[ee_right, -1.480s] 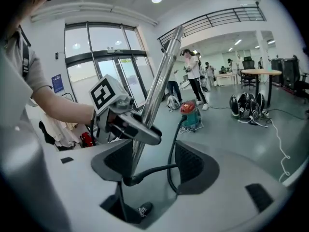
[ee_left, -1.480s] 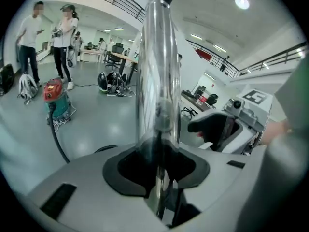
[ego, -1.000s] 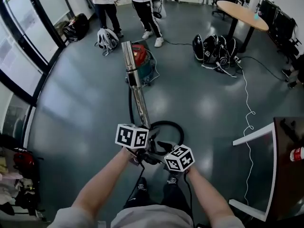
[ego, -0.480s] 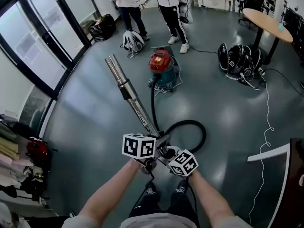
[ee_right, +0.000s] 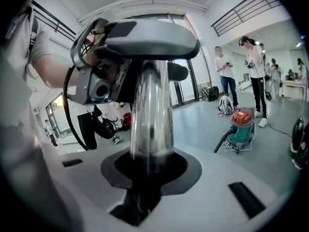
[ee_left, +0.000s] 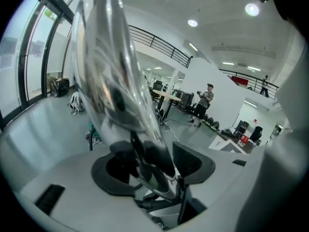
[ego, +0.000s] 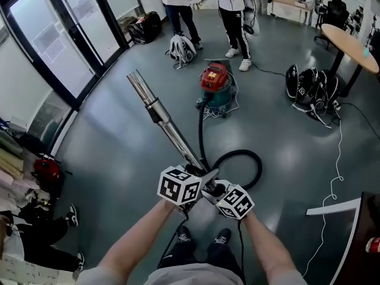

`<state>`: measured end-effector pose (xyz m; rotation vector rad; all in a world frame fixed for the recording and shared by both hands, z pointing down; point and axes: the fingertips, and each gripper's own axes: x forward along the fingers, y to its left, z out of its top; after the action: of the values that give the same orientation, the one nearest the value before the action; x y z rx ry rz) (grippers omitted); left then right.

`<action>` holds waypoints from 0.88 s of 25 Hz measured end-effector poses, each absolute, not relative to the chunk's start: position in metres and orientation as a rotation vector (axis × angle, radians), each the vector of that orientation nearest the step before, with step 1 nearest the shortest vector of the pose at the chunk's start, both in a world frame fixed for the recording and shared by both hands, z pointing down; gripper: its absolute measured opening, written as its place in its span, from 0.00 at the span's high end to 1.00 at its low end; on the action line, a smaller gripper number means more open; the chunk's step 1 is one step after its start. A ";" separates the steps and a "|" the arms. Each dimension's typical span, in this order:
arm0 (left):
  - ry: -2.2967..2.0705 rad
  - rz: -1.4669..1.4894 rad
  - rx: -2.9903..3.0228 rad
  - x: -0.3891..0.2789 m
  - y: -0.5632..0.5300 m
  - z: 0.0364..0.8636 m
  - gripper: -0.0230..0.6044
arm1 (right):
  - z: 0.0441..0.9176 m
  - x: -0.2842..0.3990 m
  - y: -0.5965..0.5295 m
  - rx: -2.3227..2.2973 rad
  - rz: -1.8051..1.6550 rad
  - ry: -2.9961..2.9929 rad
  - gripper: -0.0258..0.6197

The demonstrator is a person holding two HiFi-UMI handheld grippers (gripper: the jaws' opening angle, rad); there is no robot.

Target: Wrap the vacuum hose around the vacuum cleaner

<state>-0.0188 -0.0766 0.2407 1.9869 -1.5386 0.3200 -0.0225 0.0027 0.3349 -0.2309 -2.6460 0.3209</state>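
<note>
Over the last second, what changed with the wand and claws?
The metal wand swung left, off the vacuum cleaner. The right claw has just been closing onto it, the left claw opening around it. The vacuum cleaner stayed put.

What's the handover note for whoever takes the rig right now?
Left gripper: jaws just opened further and sit loose around the metal wand.
Right gripper: jaws just closed and are gripping the same wand.
Hose: runs from the vacuum cleaner across the floor in a loop to the wand.
Done: wand in hand.
Left: the whole wrap; none of the hose is around the vacuum cleaner yet.
</note>
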 end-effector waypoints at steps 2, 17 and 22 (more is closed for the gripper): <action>-1.552 0.317 2.009 -0.027 -0.070 0.233 0.48 | 0.328 -0.023 -0.002 -0.232 0.315 -2.648 0.81; -1.757 1.124 2.283 -0.065 -0.013 0.163 0.43 | 0.321 -0.033 -0.016 -0.351 0.168 -2.392 0.81; -1.673 1.681 2.349 -0.066 -0.024 0.167 0.43 | 0.331 -0.027 -0.008 -0.427 0.079 -2.277 0.81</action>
<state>-0.0662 -0.0237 0.1672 2.3493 -1.6730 1.6810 -0.0269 -0.0076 0.3305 -0.4268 -2.2766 0.0786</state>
